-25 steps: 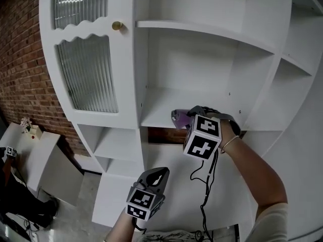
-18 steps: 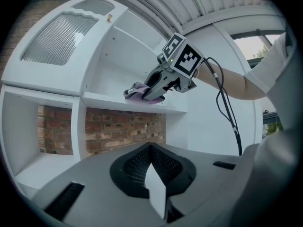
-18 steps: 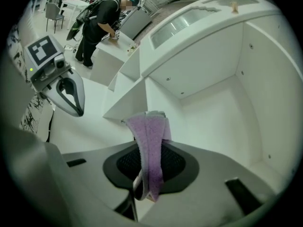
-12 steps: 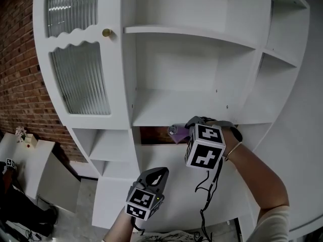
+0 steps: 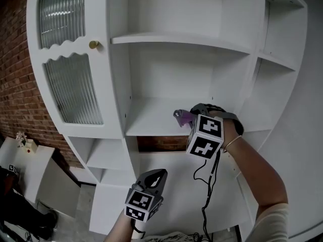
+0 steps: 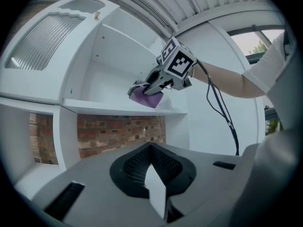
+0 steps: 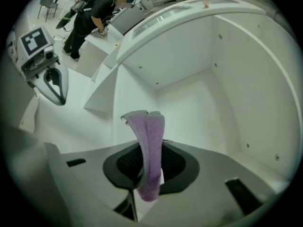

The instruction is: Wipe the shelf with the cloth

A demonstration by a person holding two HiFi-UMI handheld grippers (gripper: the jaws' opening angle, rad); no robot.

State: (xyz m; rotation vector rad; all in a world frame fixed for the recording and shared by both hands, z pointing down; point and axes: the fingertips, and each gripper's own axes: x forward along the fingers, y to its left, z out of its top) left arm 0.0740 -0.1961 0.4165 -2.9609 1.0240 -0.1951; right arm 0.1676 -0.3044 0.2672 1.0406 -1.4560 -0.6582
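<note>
Currently right gripper (image 5: 180, 115) clamps purple cloth (image 5: 185, 118) at the shelf (image 5: 151, 119) front edge; left gripper (image 5: 159, 174) closed, empty, held lower.

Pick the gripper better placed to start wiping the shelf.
Right. The right gripper is shut on the purple cloth and sits at the front edge of the shelf. The left gripper hangs well below that shelf, shut and empty.
</note>
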